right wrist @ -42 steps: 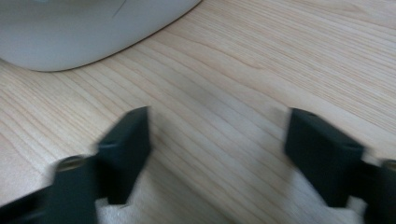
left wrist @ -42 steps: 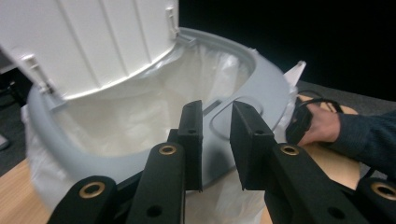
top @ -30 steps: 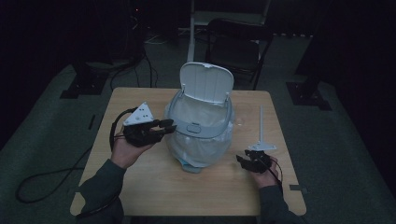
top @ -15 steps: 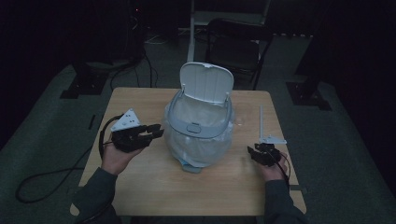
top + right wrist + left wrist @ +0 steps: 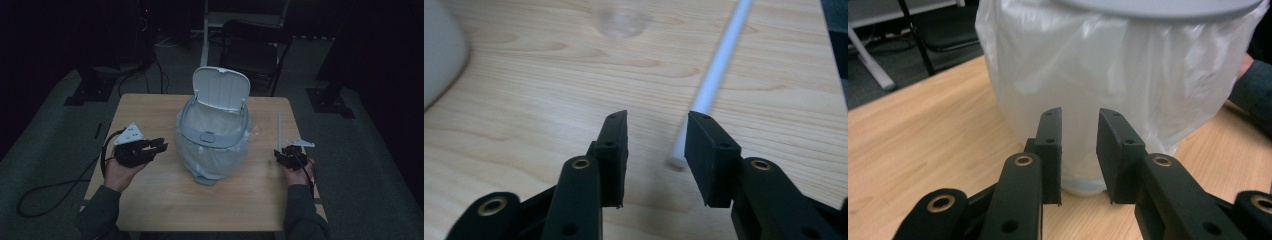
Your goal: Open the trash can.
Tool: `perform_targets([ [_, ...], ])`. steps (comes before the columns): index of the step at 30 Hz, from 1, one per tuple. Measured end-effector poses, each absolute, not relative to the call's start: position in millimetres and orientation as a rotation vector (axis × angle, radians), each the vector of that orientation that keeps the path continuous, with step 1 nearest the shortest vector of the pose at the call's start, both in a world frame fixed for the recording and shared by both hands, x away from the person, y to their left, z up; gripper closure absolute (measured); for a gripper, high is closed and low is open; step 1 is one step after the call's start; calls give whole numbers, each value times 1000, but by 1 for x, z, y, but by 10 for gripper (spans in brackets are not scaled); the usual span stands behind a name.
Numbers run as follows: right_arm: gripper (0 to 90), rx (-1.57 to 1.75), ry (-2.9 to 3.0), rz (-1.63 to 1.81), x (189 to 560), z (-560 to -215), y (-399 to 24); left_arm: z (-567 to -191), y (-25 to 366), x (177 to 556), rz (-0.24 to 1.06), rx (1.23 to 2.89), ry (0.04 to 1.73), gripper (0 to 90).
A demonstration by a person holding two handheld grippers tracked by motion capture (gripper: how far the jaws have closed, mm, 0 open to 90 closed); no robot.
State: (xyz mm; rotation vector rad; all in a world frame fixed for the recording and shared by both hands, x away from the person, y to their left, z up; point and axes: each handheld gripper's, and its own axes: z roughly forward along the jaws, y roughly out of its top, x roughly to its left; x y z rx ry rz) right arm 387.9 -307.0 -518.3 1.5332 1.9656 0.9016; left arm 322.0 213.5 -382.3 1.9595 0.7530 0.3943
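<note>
White plastic rod point(image 5: 716, 75) lying flat on light wooden table point(image 5: 150, 200), near right edge, its near end just beside right gripper point(image 5: 656, 145); jaws parted, having just been narrowing, nothing pinched between them. Left gripper point(image 5: 1079, 150) hovering half-open, empty, facing grey bin with clear plastic liner point(image 5: 212, 145) at table centre, likely bracing it. Bare tabletop lying open around both hands. Farther back: flip lid point(image 5: 221, 89) standing raised, dark chair point(image 5: 255, 50) behind.
</note>
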Motion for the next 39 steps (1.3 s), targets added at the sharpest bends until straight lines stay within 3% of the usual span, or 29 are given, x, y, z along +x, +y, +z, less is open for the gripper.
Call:
perform_targets([
  [15,650,1612,1915,828,416,-535,-317,-398,214,324,358,1951,776,732],
  [34,658,1597,1915,829,423,-542,-321,-415,207,328,314,1969,779,725],
  [39,696,1589,1924,829,423,-542,-320,-422,205,329,300,1973,786,718],
])
